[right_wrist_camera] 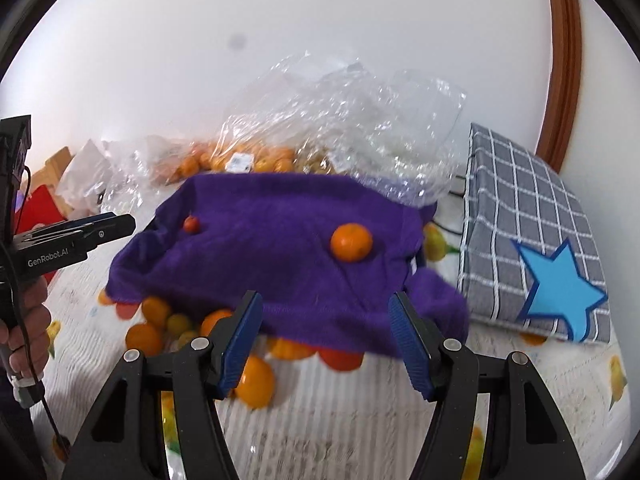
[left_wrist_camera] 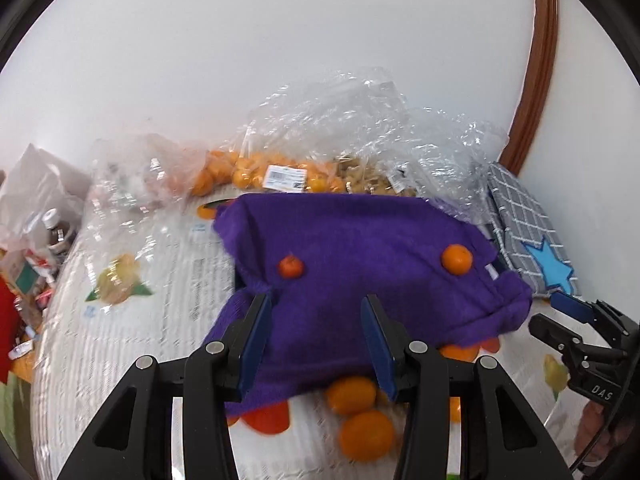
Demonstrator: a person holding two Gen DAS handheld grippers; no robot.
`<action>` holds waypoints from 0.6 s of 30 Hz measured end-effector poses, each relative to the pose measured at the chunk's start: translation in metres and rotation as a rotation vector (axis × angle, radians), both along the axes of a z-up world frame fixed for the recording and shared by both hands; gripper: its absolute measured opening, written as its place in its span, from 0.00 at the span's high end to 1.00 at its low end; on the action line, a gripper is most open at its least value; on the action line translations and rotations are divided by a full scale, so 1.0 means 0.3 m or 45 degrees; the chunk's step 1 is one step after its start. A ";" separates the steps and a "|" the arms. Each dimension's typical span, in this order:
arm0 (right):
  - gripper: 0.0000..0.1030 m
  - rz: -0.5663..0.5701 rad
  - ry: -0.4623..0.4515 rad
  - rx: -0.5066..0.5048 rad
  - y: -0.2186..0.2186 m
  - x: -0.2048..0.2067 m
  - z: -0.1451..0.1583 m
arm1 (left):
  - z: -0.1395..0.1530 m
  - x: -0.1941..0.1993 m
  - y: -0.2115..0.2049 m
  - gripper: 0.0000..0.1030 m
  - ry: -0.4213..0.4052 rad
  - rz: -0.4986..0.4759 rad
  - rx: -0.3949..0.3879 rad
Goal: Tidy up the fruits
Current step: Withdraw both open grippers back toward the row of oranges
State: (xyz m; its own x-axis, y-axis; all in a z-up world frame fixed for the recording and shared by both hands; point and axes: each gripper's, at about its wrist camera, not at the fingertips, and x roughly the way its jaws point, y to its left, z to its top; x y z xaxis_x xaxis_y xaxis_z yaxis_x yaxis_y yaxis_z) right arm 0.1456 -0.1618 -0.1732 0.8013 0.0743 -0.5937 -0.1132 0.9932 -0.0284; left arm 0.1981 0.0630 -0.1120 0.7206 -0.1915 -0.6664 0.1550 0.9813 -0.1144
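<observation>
On the printed table cover [right_wrist_camera: 360, 420], against a white wall, everything sits crowded toward the back. Largest item: purple towel [left_wrist_camera: 360, 248], draped over something raised, possibly a box or tray; what lies beneath cannot be told. Its near edge hangs loose over the cover.

Behind the towel, clear plastic bags [left_wrist_camera: 340, 120], crumpled, holding many small oranges [left_wrist_camera: 248, 172] with a price label. To the right, a grey checked cushion [right_wrist_camera: 520, 208] with a blue star, just beside the towel's right corner.

Loose fruit: a cluster of oranges [right_wrist_camera: 160, 320] at the towel's near edge, some half under the hem. One larger orange [right_wrist_camera: 351, 242] rests on top of the towel toward the right; one small reddish fruit [right_wrist_camera: 191, 224] on top toward the left.

Left gripper [left_wrist_camera: 316, 340]: jaws spread wide, nothing between them, poised over the towel's near edge. Right gripper [right_wrist_camera: 326, 340]: jaws likewise wide apart, empty, aimed at the same hem from the right.

Progress, as a judgement: early. Only two fruits lie on the towel; most remain bagged or scattered at its foot. No sorted grouping is evident yet. Gathering the loose cluster looks like the nearest remaining work.
</observation>
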 end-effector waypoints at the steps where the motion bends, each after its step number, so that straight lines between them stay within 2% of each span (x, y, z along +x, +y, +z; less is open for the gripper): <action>1: 0.37 0.004 0.010 0.001 0.002 -0.007 -0.009 | -0.004 -0.015 0.005 0.57 -0.010 0.014 0.010; 9: 0.44 0.027 0.087 0.000 0.024 -0.031 -0.083 | -0.084 -0.101 0.079 0.57 0.049 0.092 -0.018; 14: 0.50 0.083 0.105 0.022 0.042 -0.045 -0.132 | -0.171 -0.139 0.116 0.57 0.095 0.128 -0.081; 18: 0.51 0.139 0.131 0.049 0.057 -0.048 -0.169 | -0.210 -0.167 0.121 0.57 0.076 0.124 -0.089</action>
State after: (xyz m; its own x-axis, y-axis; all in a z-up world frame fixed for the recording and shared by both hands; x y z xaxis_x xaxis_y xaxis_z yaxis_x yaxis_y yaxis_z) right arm 0.1313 -0.1446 -0.2238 0.7223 0.1821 -0.6672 -0.2213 0.9748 0.0265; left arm 0.1481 0.0992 -0.1752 0.6976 -0.1697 -0.6961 0.0499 0.9807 -0.1891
